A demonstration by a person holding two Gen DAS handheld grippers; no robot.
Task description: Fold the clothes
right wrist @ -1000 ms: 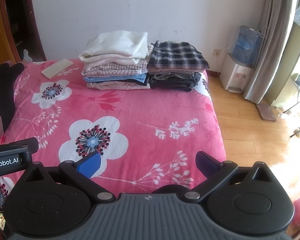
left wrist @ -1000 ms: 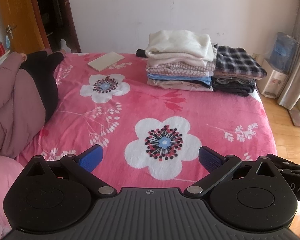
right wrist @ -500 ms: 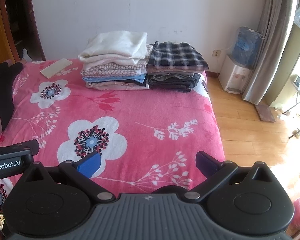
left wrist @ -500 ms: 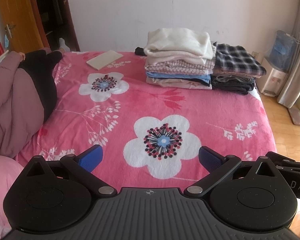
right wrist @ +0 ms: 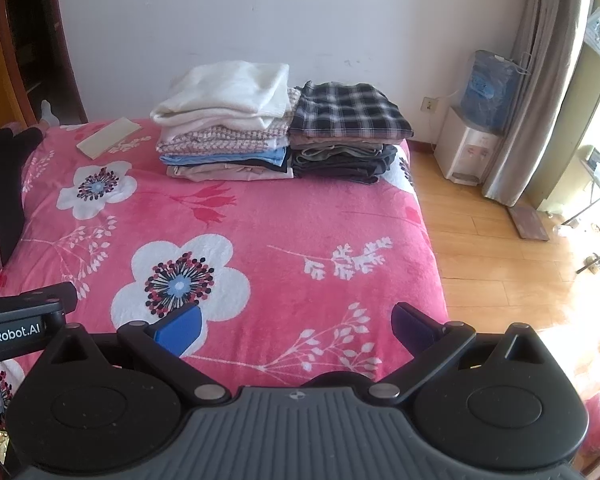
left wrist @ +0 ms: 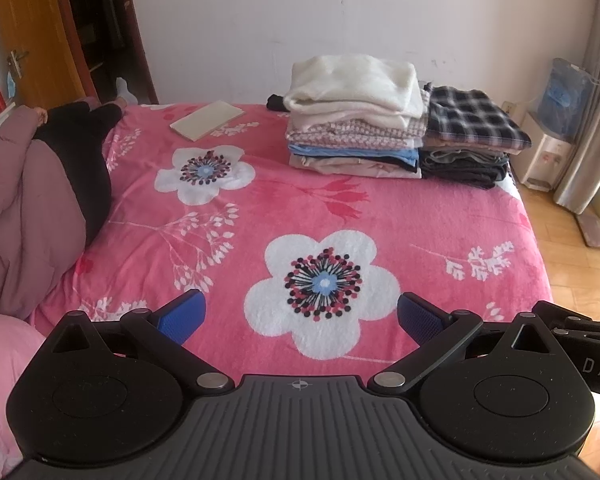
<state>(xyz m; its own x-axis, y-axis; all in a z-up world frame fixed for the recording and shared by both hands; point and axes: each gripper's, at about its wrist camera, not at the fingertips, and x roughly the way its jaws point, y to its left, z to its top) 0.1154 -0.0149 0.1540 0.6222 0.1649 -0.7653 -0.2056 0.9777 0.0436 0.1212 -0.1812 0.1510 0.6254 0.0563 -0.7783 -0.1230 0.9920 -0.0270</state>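
While both claws hover empty over the pink floral blanket, my left gripper and right gripper gape wide; two neat stacks of folded clothes sit at the far edge.

The dark garment behind the cream-topped stack is mostly hidden, perhaps folded.

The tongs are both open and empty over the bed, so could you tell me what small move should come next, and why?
Probably swing the left tongs toward the mauve garment heaped at the bed's left edge: both stacks look folded already, and the right tongs hold nothing.
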